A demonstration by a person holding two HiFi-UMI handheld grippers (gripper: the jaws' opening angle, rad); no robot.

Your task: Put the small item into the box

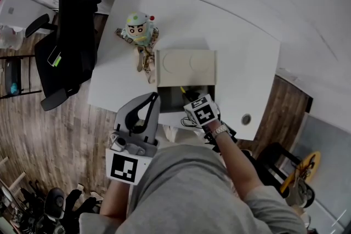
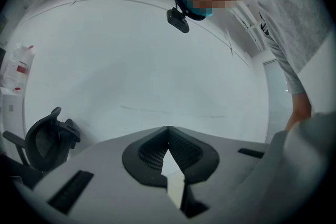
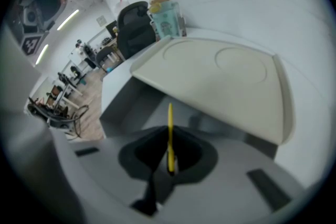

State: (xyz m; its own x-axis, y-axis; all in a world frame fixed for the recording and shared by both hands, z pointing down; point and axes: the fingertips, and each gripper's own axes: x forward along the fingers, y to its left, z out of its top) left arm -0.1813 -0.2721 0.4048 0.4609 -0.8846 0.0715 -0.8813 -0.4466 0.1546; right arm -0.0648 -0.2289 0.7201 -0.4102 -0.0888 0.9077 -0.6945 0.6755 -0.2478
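A beige box (image 1: 164, 97) stands on the white table (image 1: 236, 63) with its lid (image 1: 186, 66) raised; in the right gripper view the lid (image 3: 210, 78) hangs over the dark inside of the box (image 3: 152, 107). My right gripper (image 1: 191, 98) is at the box's open front, shut on a thin yellow item (image 3: 169, 131) that sticks up between the jaws of this gripper (image 3: 169, 157). The yellow item (image 1: 184, 90) pokes into the opening. My left gripper (image 1: 153, 97) is held near my body at the table's front edge, shut and with nothing in it; it (image 2: 168, 131) points up at a pale wall.
A toy figure with a teal head (image 1: 140, 30) sits just left of and behind the box, also seen as the toy figure (image 3: 164, 13). A black office chair (image 1: 71, 35) stands left of the table. Wooden floor surrounds the table.
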